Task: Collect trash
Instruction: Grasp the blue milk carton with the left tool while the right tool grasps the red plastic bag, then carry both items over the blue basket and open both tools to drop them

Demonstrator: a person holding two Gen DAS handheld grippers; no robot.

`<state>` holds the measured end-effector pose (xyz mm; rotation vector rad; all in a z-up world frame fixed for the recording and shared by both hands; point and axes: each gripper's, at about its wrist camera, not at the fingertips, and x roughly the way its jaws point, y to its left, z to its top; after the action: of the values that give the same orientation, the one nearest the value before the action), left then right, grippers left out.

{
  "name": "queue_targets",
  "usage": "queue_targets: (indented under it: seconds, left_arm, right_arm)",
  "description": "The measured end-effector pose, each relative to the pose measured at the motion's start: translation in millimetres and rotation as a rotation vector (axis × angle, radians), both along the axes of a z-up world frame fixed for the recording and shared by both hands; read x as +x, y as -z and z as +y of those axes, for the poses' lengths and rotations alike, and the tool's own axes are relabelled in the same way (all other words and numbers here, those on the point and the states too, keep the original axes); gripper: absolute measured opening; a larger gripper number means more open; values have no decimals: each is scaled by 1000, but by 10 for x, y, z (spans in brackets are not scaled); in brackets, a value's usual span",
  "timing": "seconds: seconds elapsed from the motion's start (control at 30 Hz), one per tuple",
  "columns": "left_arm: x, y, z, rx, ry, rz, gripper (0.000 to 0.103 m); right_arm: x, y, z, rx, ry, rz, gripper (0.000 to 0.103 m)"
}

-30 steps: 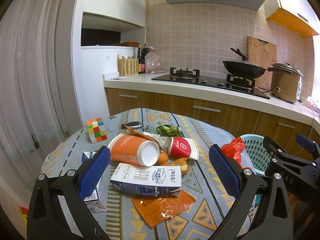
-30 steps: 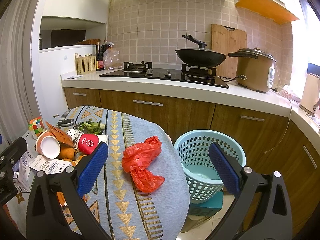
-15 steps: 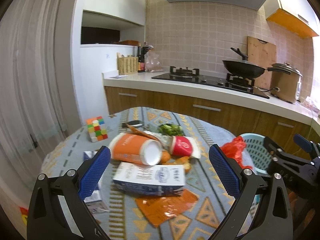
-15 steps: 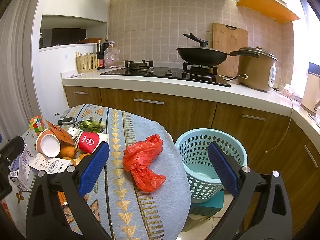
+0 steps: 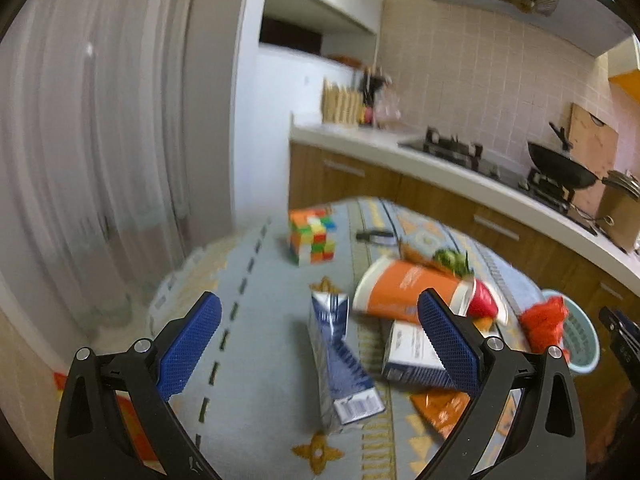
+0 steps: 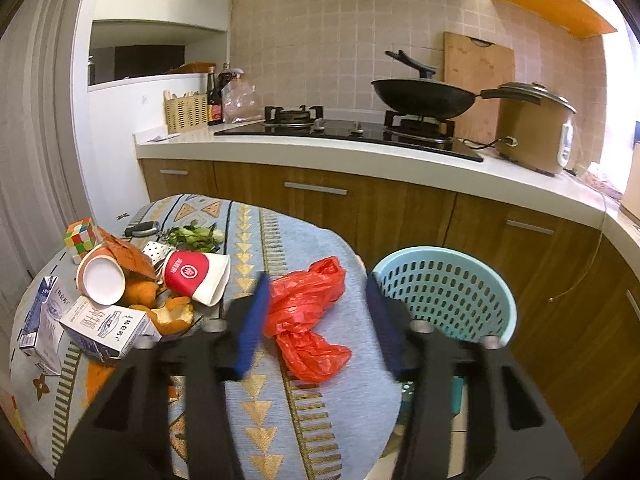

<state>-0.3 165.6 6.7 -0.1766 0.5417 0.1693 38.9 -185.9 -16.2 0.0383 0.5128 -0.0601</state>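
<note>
Trash lies on the round patterned table point(image 6: 256, 400): a crumpled red plastic bag point(image 6: 308, 316), a red paper cup point(image 6: 192, 276), an orange cup point(image 5: 404, 288), orange peel point(image 6: 172, 316), a white milk carton point(image 6: 104, 328), a blue carton point(image 5: 340, 360) and an orange wrapper point(image 5: 444, 408). My left gripper point(image 5: 320, 344) is open above the blue carton. My right gripper point(image 6: 316, 320) is open and blurred, its fingers either side of the red bag. A light-blue basket point(image 6: 444, 292) stands on the floor right of the table.
A Rubik's cube point(image 5: 312, 236), a black key fob point(image 5: 374, 236) and green vegetable scraps point(image 6: 196, 236) sit at the table's far side. A kitchen counter point(image 6: 400, 164) with hob, wok and rice cooker runs behind. A white curtain point(image 5: 80, 160) hangs at left.
My left gripper swung left, so the blue carton now sits between its fingers. My right gripper narrowed its opening and moved toward the red bag.
</note>
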Motion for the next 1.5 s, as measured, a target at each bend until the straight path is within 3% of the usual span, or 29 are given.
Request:
queue_targets:
  seconds: [0.2,0.23,0.33,0.4,0.57,0.63,0.83,1.07,1.17,1.23,1.3,1.5]
  left_arm:
    - [286,395,-13,-100,76,156,94]
    - [323,444,-40,-97,74,172,92]
    - [480,632,-126,-73,57,245,77]
    - [549,728,-147,-72,53,282,70]
    - [628,857,-137,-81,50,340,40]
    - [653,879,-113,-81,42,349,32]
    - [623,787,-6,-105,26,300,32]
    - [612,529,-28,-98,26,227,32]
    - [632,445,-100,-95,43,211,32]
    - [649,380,-174,-90,58,197,32]
    - [684,321,-270,-86,74,185,32]
    - [808,97,-714,-71,162,136,32]
  right_arm:
    - [147,144,-198,63,13,58,34]
    - [167,166,-238,69,20,64,39]
    - [229,254,-386,98,43,83,60]
    - [272,295,-434,96,49,96,60]
    - [426,415,-420,123,-6,148,62]
    - [484,468,-349,110,-24,168,64]
    - [665,582,-159,124,-77,232,72]
    - [953,687,-90,136,-58,294,74]
    - [999,699,-105,147,-64,300,69]
    - [1014,689,-94,140,-73,298,44]
    - [1024,667,-102,128,-79,289,36]
    - [958,458,-294,136,-74,207,30]
